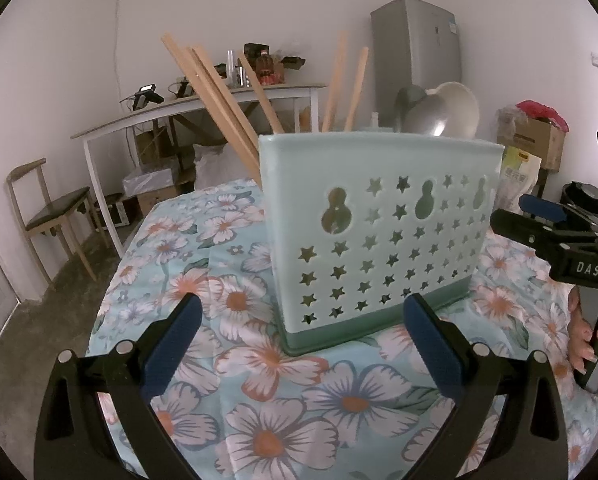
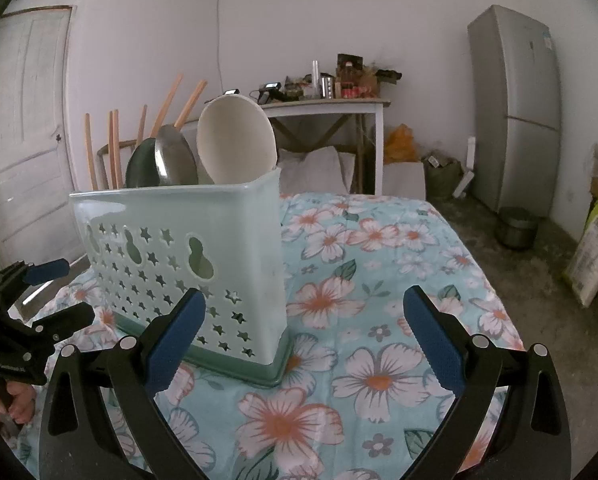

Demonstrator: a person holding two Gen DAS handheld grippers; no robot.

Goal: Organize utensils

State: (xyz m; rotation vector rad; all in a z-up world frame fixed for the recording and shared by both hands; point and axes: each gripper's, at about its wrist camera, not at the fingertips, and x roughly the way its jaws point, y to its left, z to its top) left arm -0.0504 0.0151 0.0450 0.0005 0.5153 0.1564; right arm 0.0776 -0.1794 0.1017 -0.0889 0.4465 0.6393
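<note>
A pale green utensil holder with star cut-outs stands upright on the floral tablecloth. Several wooden chopsticks lean out of its left end. A dark green spoon, a metal spoon and a white spoon stand bowl-up in its right end. My left gripper is open and empty just in front of the holder. My right gripper is open and empty, with the holder ahead to its left.
The table's far edge drops to a concrete floor. A white side table with clutter, a grey fridge, a wooden chair and boxes stand around the room. A door is at the left.
</note>
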